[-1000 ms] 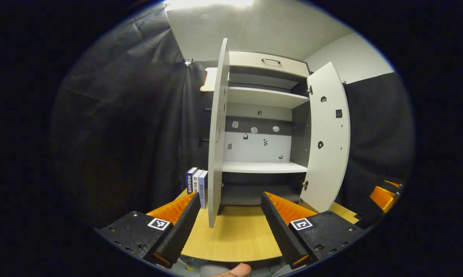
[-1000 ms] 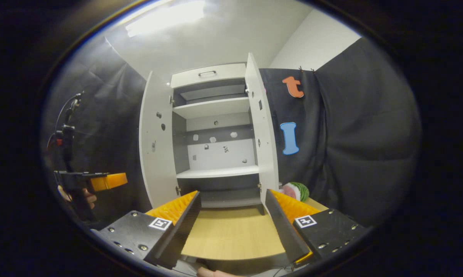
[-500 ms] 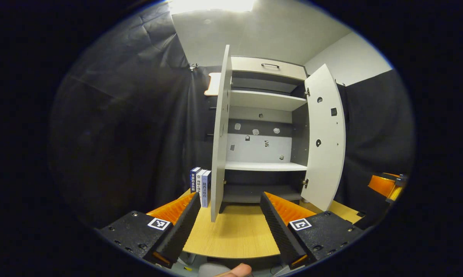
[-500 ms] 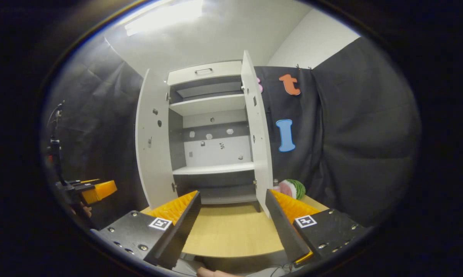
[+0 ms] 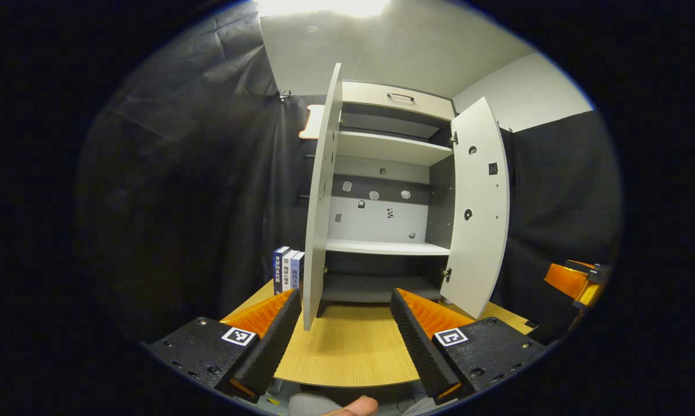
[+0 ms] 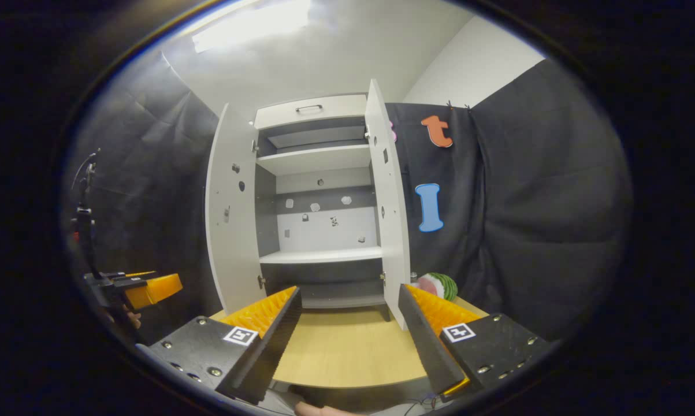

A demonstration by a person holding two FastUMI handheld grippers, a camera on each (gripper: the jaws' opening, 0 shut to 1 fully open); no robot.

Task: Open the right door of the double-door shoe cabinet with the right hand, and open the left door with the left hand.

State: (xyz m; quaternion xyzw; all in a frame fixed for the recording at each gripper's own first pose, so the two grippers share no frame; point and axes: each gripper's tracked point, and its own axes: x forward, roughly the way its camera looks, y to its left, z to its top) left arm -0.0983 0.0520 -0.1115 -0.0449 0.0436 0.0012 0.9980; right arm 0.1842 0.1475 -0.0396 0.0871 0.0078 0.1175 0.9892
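Shoe cabinet [image 6: 318, 196]: stands at the back of the wooden table [image 6: 347, 352]; the landmark.
Doors: left door [image 6: 229, 208] and right door [image 6: 389, 202] both swung out, so the opening looks done.
Left gripper [image 5: 341, 341]: before the cabinet, jaws wide, holding nothing.
Right gripper [image 6: 347, 341]: before the cabinet, jaws wide, empty.
Around: 3 books [image 5: 286, 270] left of the cabinet, a watermelon-like toy [image 6: 439, 284] to its right; nothing blocks either door.

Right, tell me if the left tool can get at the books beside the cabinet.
Probably yes: the left tool is open, and the books stand just outside the open left door, with bare tabletop between.
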